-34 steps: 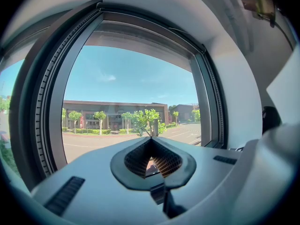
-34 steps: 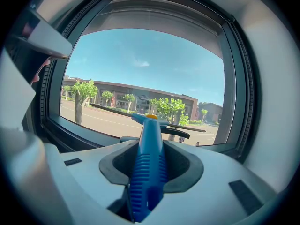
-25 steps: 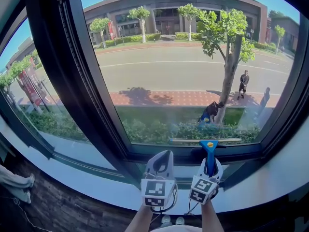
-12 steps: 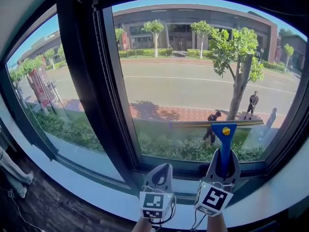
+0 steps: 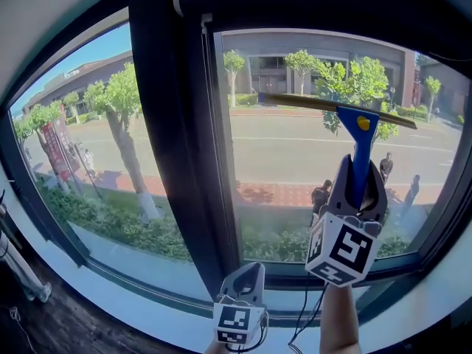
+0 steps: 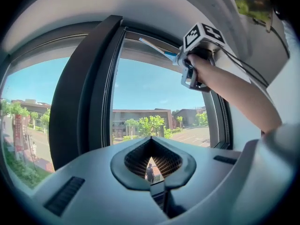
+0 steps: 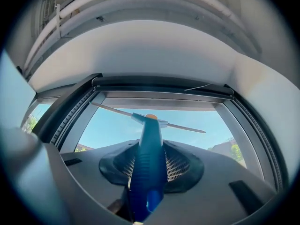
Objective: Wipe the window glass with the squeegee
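Reaching high, the right hand-held gripper [image 5: 357, 188] clamps the squeegee [image 5: 361, 142] (left hand-held gripper [image 5: 247, 275] low, jaws together).

A white windowsill [image 5: 166, 318] curves above the dark wooden floor [image 5: 66, 332].

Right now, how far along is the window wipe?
Done: the squeegee has climbed the right pane from bottom edge to near its top within a second. In hand: the right gripper clamps the blue handle. Left, probably: the left pane; the left gripper hangs low, shut, empty.
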The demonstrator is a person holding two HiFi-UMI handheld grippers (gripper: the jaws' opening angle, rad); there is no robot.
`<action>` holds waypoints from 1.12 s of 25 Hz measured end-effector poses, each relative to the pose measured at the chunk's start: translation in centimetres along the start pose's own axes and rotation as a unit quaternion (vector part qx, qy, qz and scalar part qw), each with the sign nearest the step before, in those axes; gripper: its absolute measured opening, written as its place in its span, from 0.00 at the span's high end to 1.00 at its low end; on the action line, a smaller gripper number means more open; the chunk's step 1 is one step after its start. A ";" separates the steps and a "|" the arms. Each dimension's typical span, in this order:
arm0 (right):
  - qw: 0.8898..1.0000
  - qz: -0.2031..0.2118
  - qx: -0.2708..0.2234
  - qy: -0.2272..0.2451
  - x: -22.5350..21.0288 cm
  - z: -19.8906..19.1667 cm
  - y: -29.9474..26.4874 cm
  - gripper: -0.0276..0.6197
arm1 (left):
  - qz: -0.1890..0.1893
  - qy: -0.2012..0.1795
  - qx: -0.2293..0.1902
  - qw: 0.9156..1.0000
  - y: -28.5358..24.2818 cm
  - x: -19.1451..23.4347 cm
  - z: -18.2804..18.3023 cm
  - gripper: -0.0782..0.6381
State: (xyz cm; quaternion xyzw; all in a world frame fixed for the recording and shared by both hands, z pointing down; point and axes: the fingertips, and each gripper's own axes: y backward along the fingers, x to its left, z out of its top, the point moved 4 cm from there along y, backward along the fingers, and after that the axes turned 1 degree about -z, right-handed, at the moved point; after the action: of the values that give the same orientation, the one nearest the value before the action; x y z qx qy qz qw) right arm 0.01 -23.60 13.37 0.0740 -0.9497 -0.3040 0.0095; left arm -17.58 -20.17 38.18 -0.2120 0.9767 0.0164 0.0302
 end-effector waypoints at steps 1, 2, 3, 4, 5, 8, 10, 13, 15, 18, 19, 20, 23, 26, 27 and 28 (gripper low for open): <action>1.000 -0.003 -0.005 0.006 0.8 0.7 -0.6 0.75 | -0.003 0.000 -0.003 1.000 0.3 0.6 0.1 0.89; 1.000 -0.007 -0.010 0.013 1.4 1.4 -1.2 0.75 | -0.006 0.001 -0.007 1.000 0.4 1.1 0.3 0.89; 1.000 -0.010 -0.015 0.020 1.9 1.9 -1.9 0.75 | -0.009 0.002 -0.011 1.000 0.3 1.4 0.5 0.89; 0.999 -0.013 -0.020 0.025 2.2 2.4 -2.5 0.75 | -0.012 0.001 -0.015 1.000 0.2 1.6 0.8 0.89; 0.999 -0.015 -0.025 0.030 2.6 2.8 -3.1 0.75 | -0.015 0.000 -0.019 1.000 -0.1 1.7 1.0 0.89; 0.998 -0.018 -0.035 0.046 3.6 3.8 -4.7 0.75 | -0.019 -0.001 -0.028 0.999 -0.9 1.9 1.6 0.89; 0.998 -0.016 -0.037 0.051 4.1 4.4 -5.7 0.75 | -0.023 0.001 -0.028 0.999 -1.6 1.9 1.8 0.89; 0.998 -0.017 -0.039 0.053 4.4 5.2 -6.7 0.75 | -0.034 -0.004 -0.030 0.999 -2.5 1.5 2.3 0.89; 0.998 -0.016 -0.039 0.057 4.5 5.6 -7.2 0.75 | -0.039 -0.007 -0.033 0.999 -3.1 1.5 3.0 0.89; 0.997 -0.012 -0.038 0.063 4.8 5.8 -7.8 0.75 | -0.044 -0.009 -0.038 0.998 -3.8 1.5 4.2 0.89; 0.997 -0.011 -0.037 0.065 4.8 5.7 -8.0 0.75 | -0.046 -0.010 -0.040 0.998 -4.0 1.4 4.4 0.89; 0.997 -0.011 -0.036 0.066 4.9 5.6 -8.1 0.75 | -0.048 -0.011 -0.041 0.998 -4.1 1.2 4.6 0.89; 0.997 -0.012 -0.033 0.075 5.0 5.3 -8.4 0.75 | -0.051 -0.011 -0.041 0.998 -4.2 1.0 4.7 0.89; 0.996 -0.015 -0.027 0.088 5.0 4.6 -8.3 0.75 | -0.050 -0.009 -0.040 0.998 -4.1 1.1 4.5 0.89; 0.995 -0.016 -0.026 0.093 5.0 4.3 -8.3 0.75 | -0.049 -0.009 -0.039 0.998 -4.1 1.1 4.4 0.89; 0.995 -0.017 -0.025 0.098 5.0 4.0 -8.3 0.75 | -0.048 -0.010 -0.038 0.998 -4.2 1.1 4.3 0.89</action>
State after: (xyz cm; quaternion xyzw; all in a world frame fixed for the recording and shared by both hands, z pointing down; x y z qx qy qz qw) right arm -4.12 -28.65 5.17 0.1193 -0.9349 -0.3193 0.0991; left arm -16.67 -24.22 33.76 -0.2597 0.9636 0.0540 0.0325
